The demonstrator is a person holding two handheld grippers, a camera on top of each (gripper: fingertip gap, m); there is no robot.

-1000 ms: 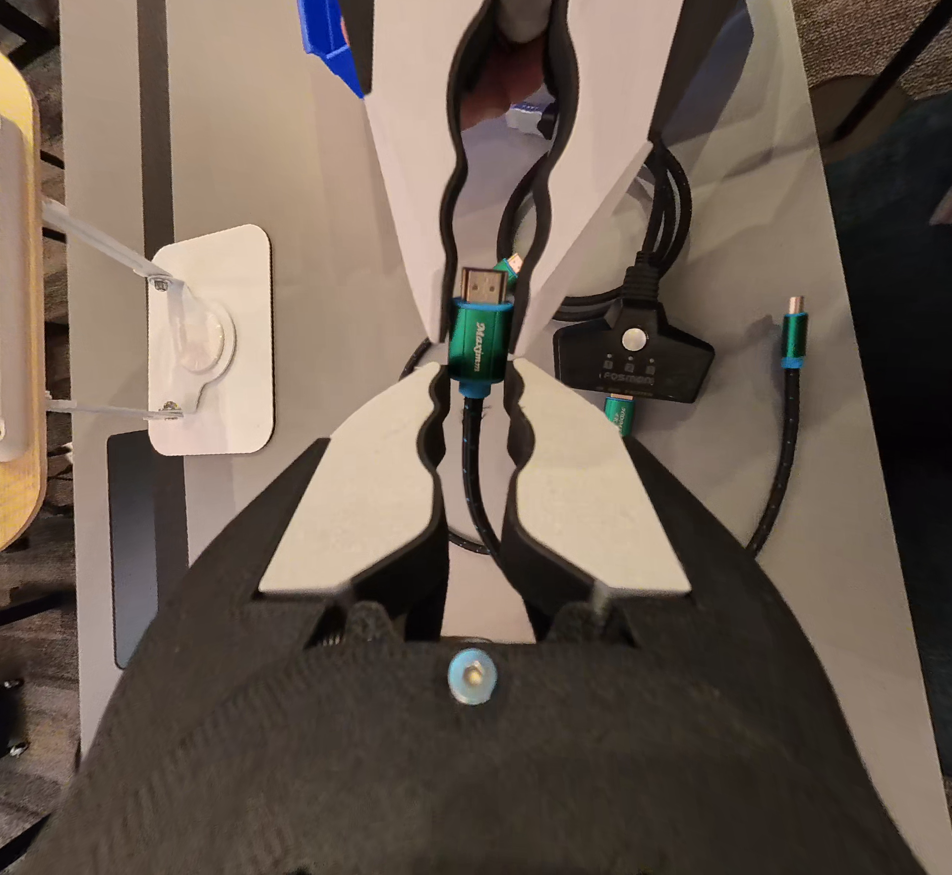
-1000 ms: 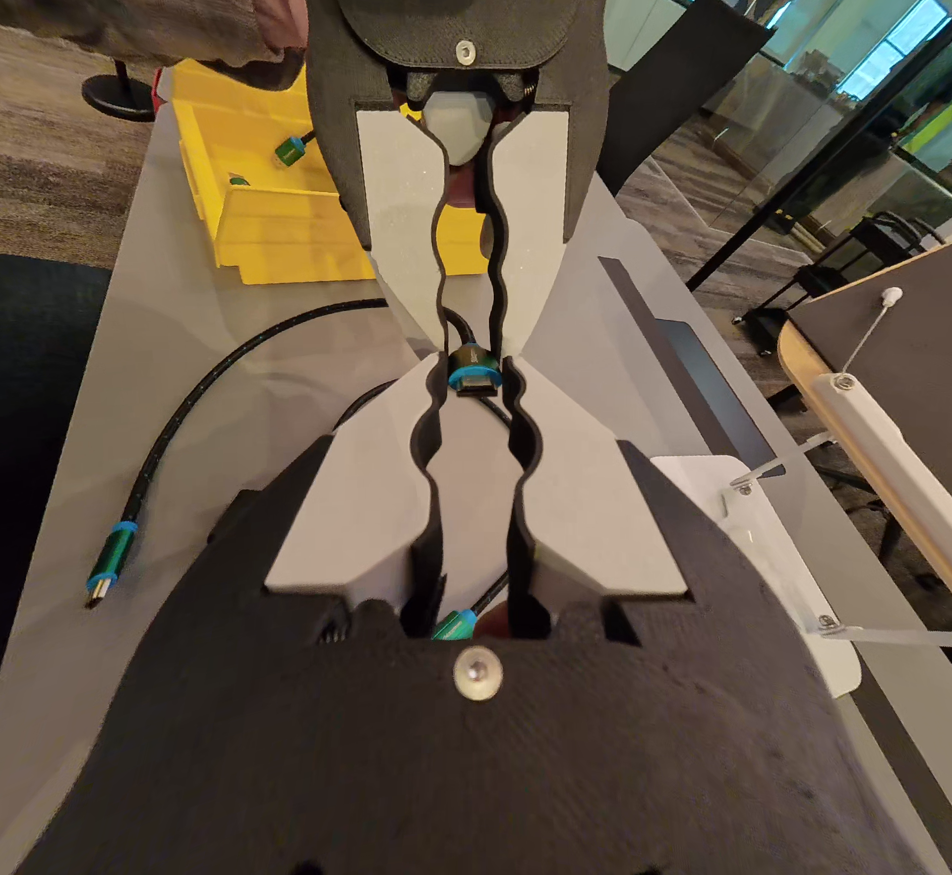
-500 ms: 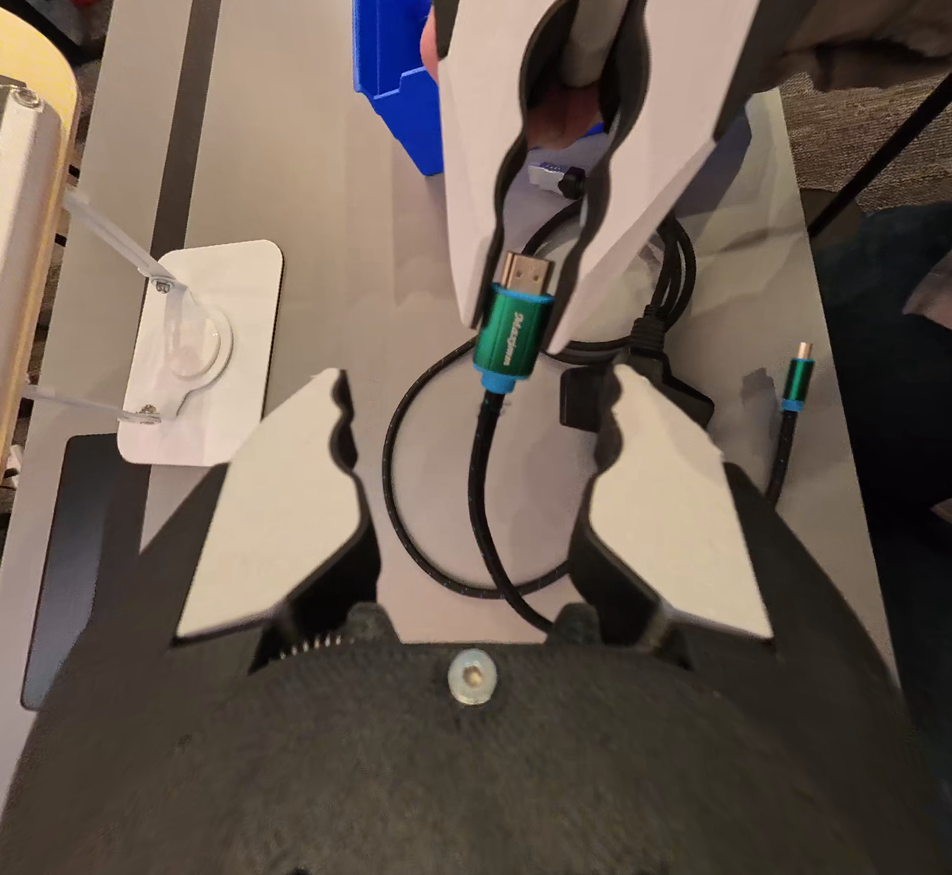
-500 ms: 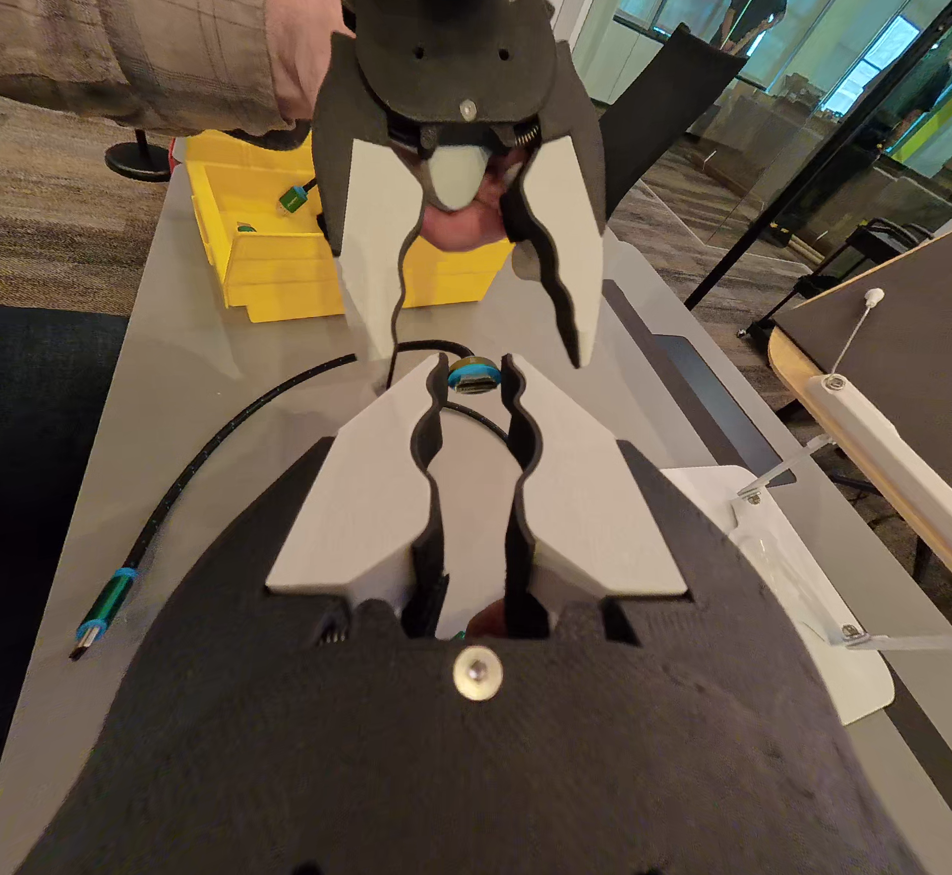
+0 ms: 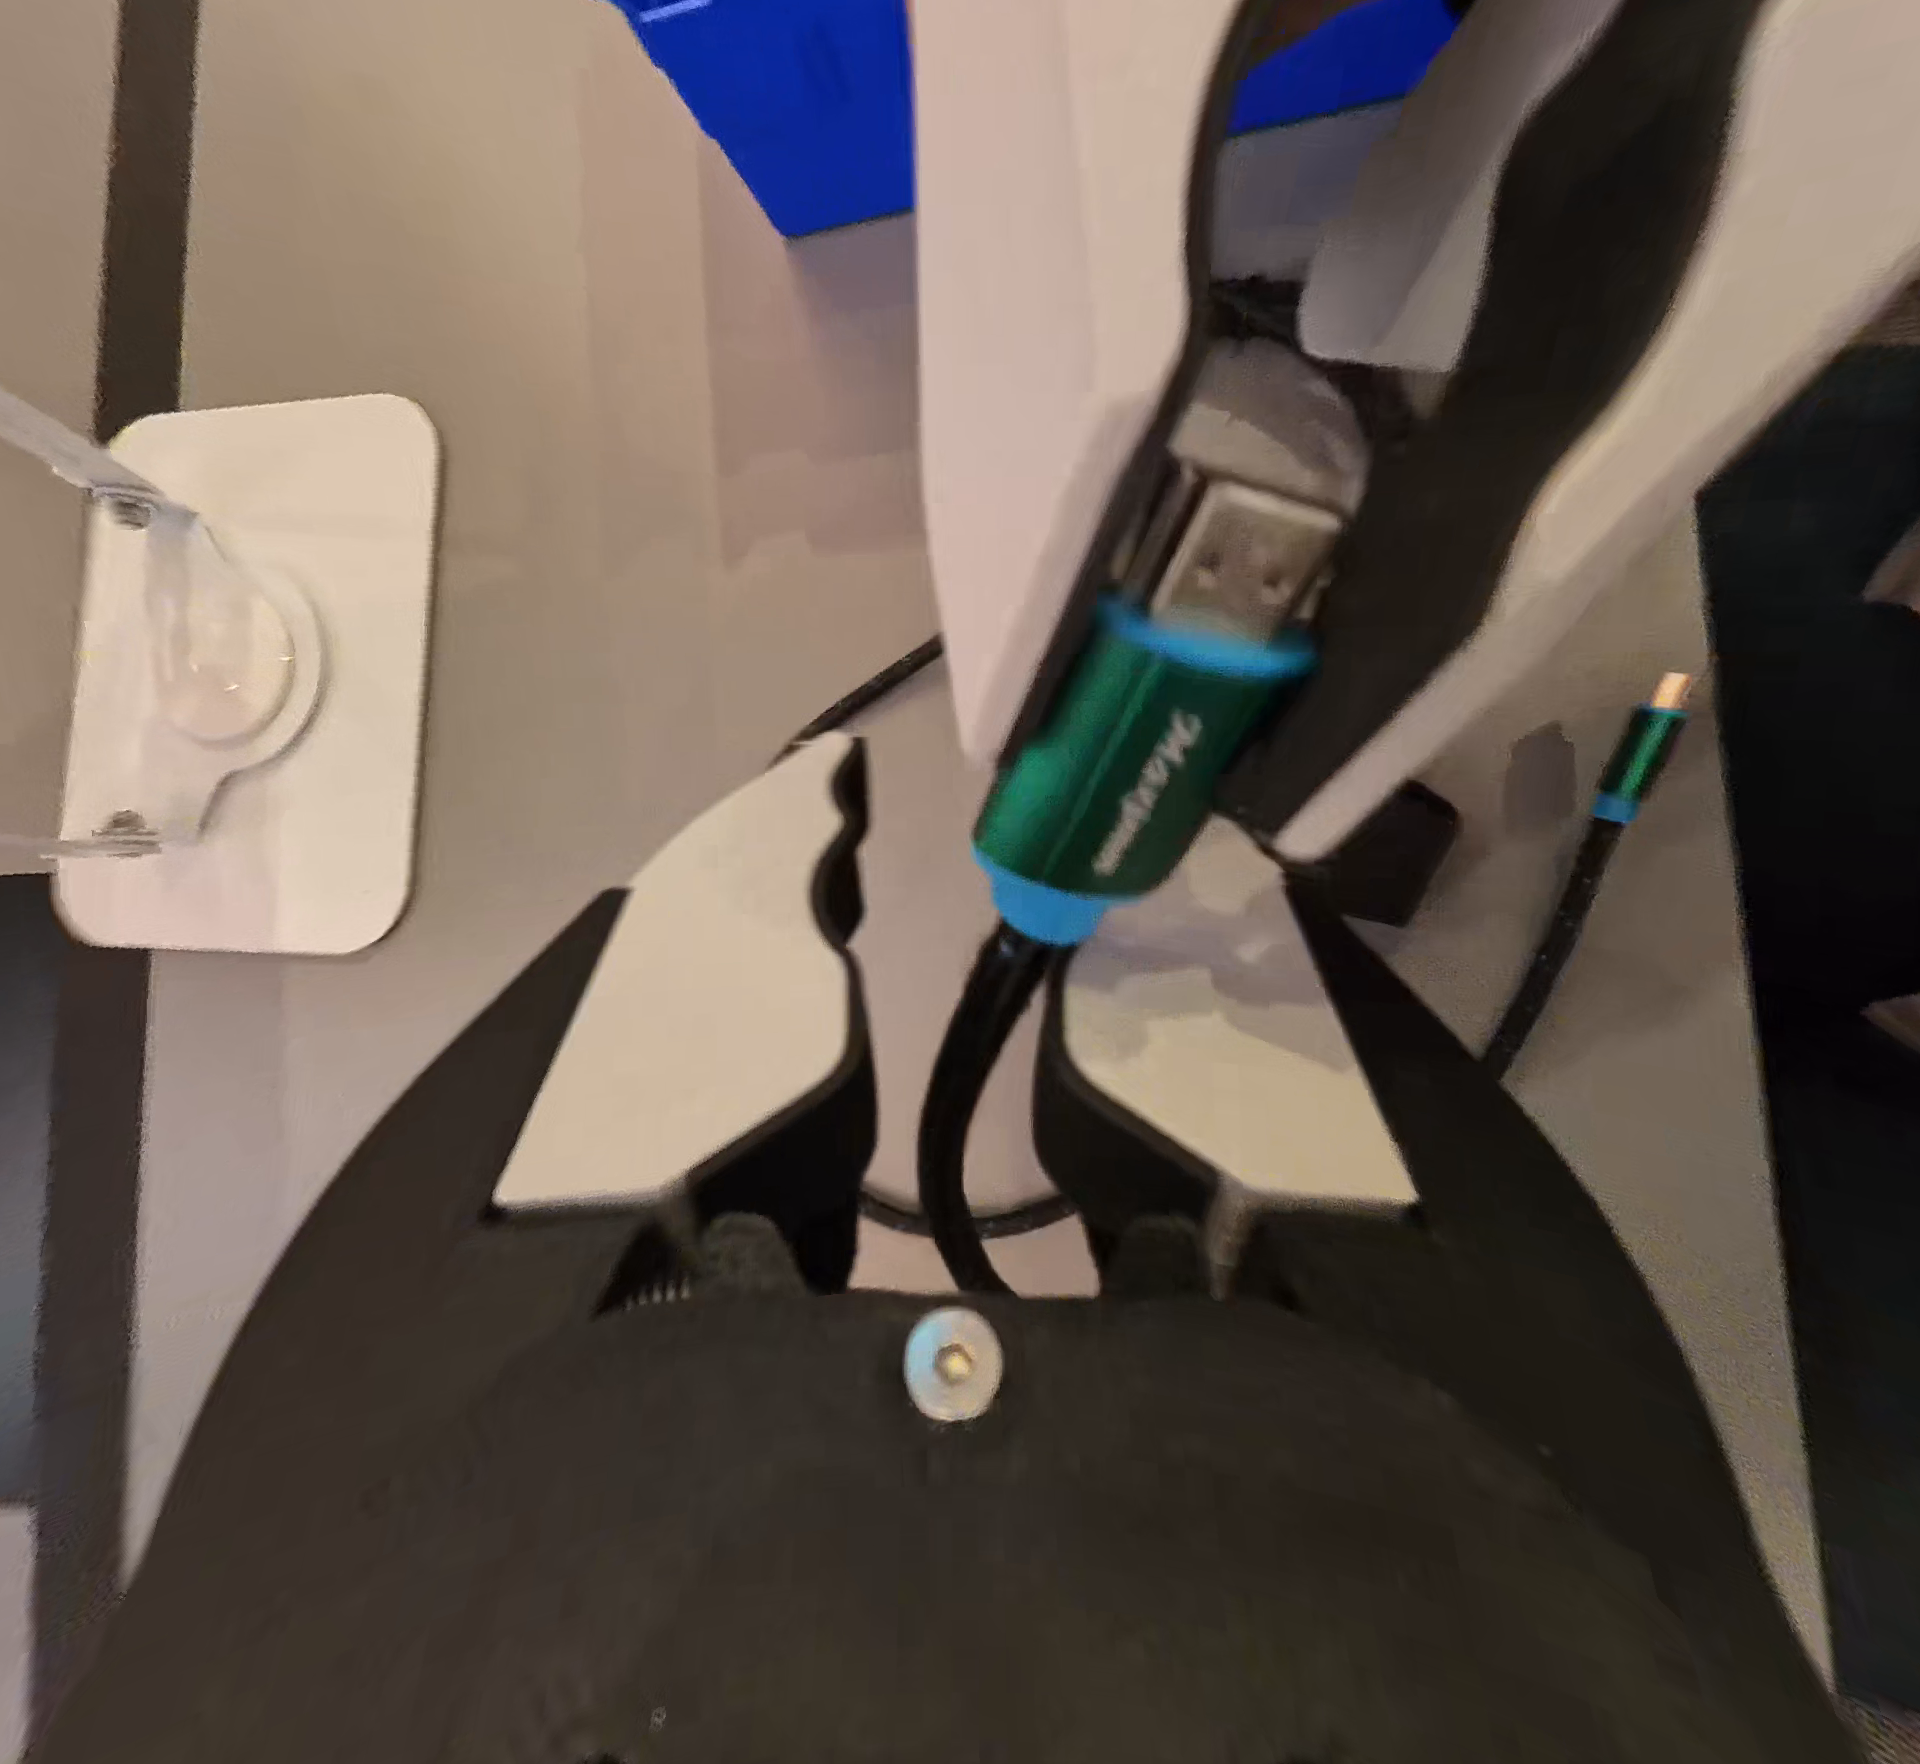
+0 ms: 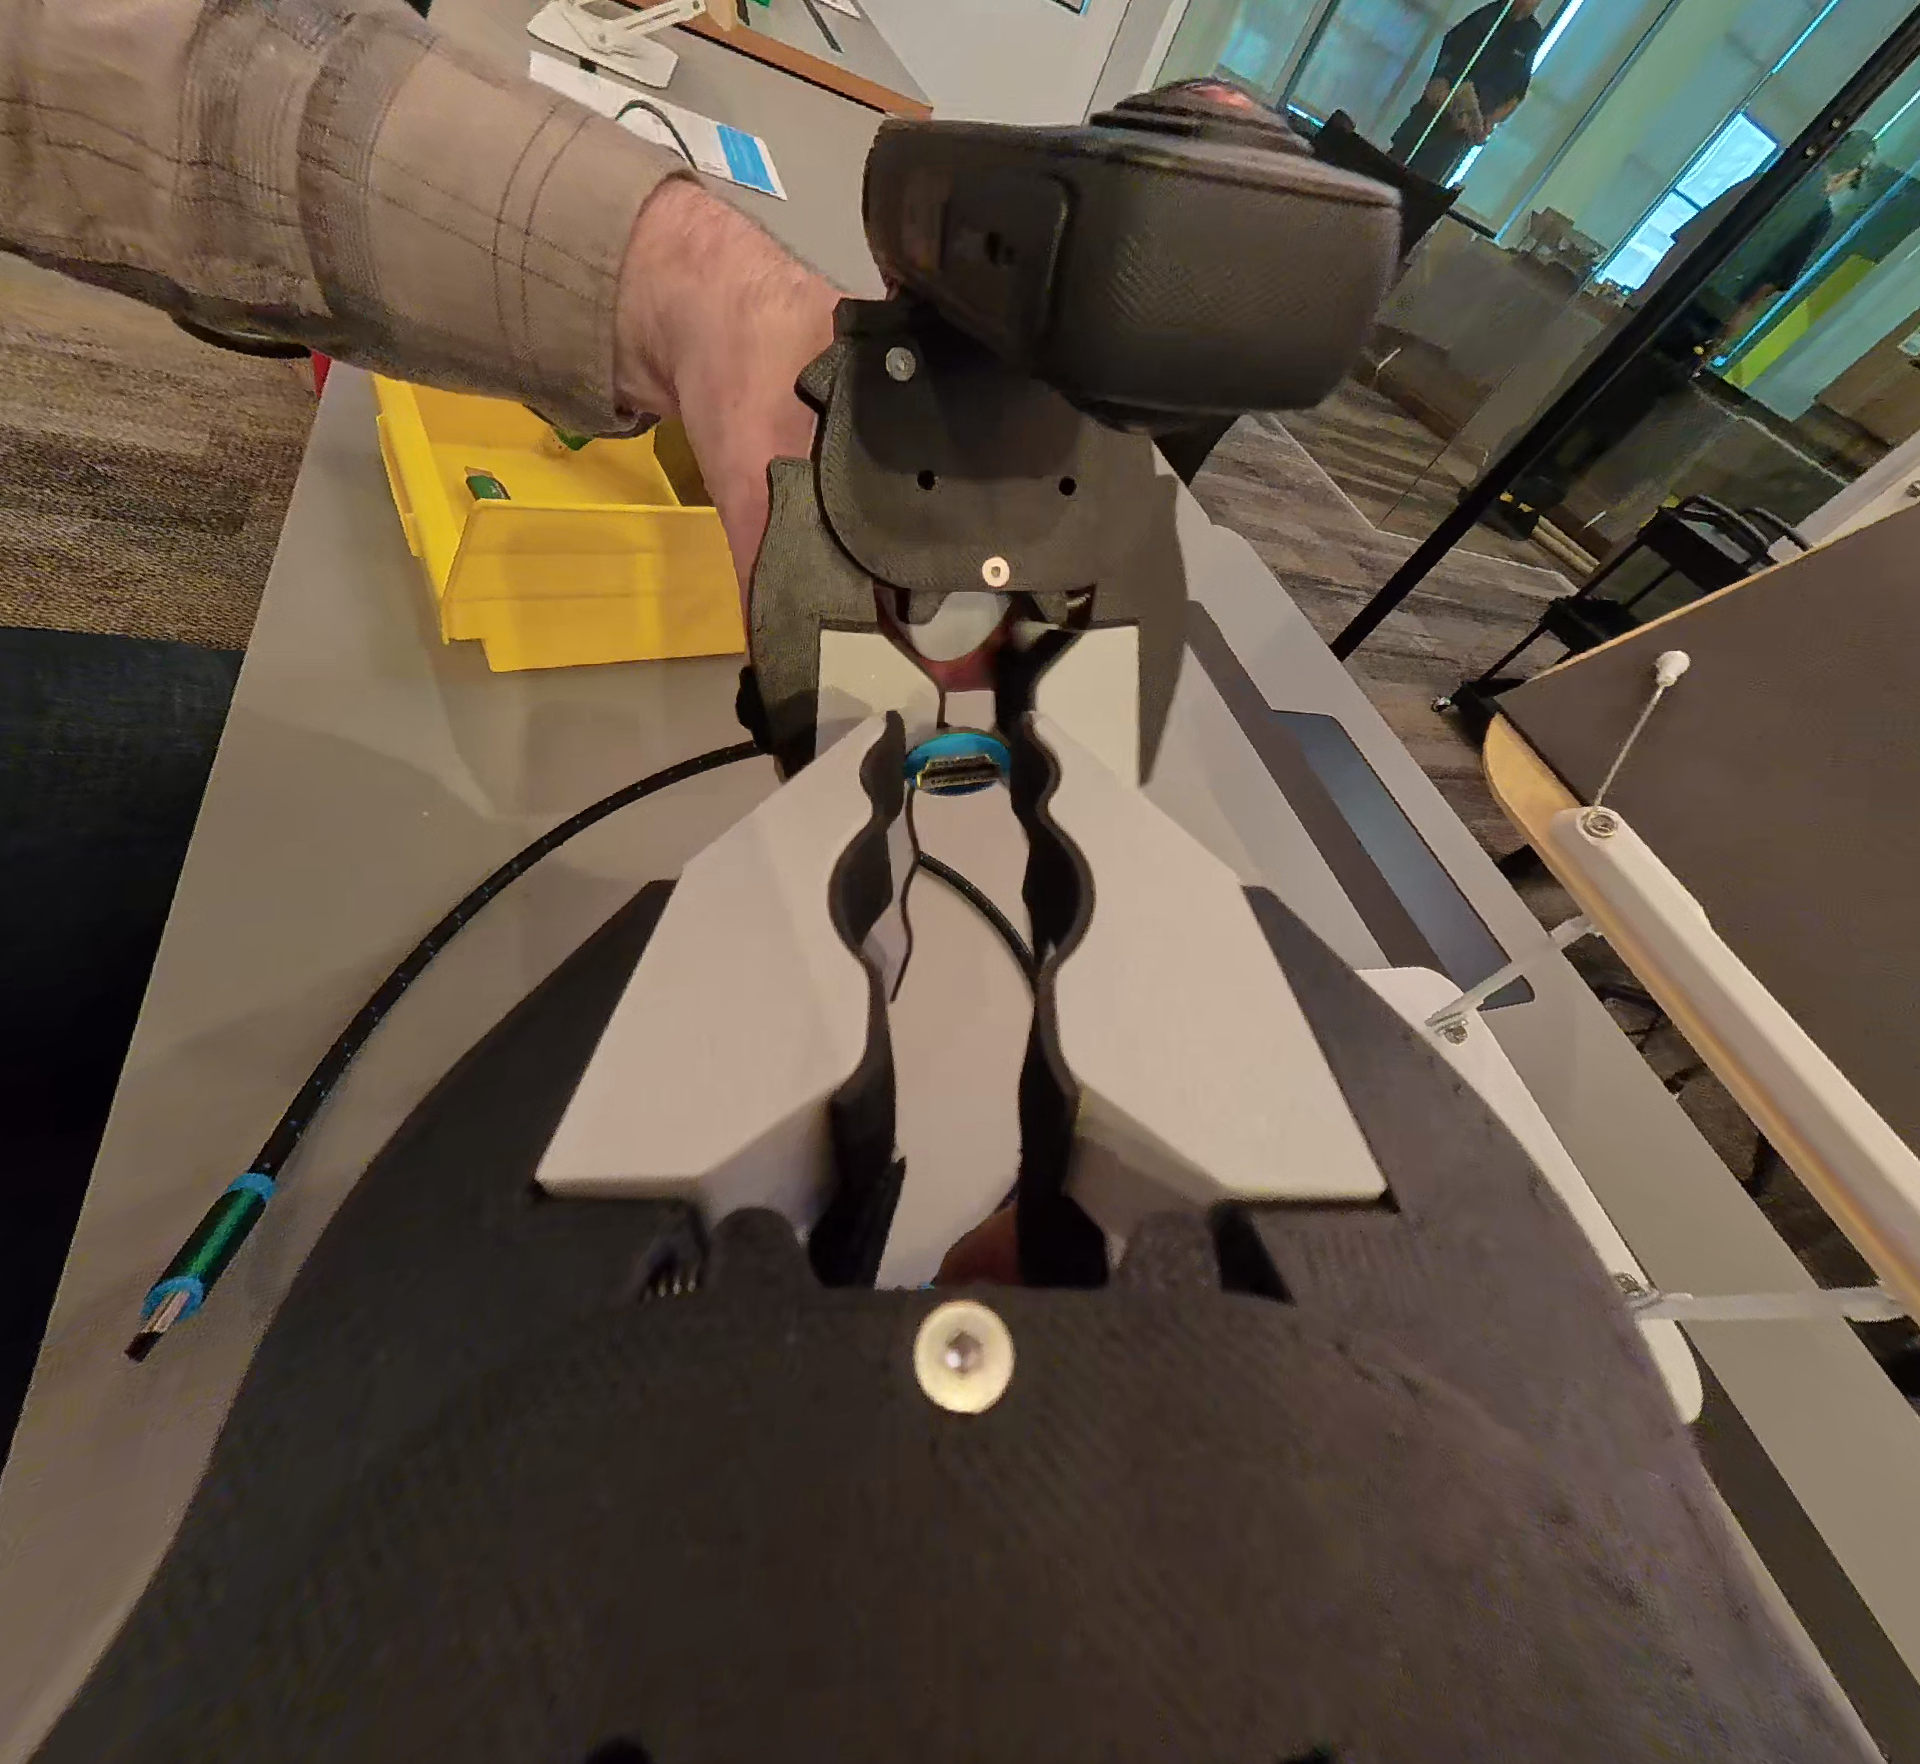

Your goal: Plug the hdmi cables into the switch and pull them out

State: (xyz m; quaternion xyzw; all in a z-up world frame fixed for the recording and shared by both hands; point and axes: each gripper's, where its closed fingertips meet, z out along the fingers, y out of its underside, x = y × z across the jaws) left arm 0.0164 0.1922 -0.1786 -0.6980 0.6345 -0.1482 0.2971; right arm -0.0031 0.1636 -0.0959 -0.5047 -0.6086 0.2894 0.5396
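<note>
Yellow bin (image 6: 582,571) holds green plugs; right claw (image 6: 954,758) grips HDMI plug (image 5: 1138,769); left claw (image 5: 1060,841) part-open, empty.

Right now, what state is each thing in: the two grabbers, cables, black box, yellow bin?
right gripper: shut on the green HDMI plug.
left gripper: partly open, gripping nothing; the cable passes through its gap.
second HDMI plug: unplugged, lying loose.
switch: mostly hidden, ports unseen.
yellow bin: holds small green items.
</note>
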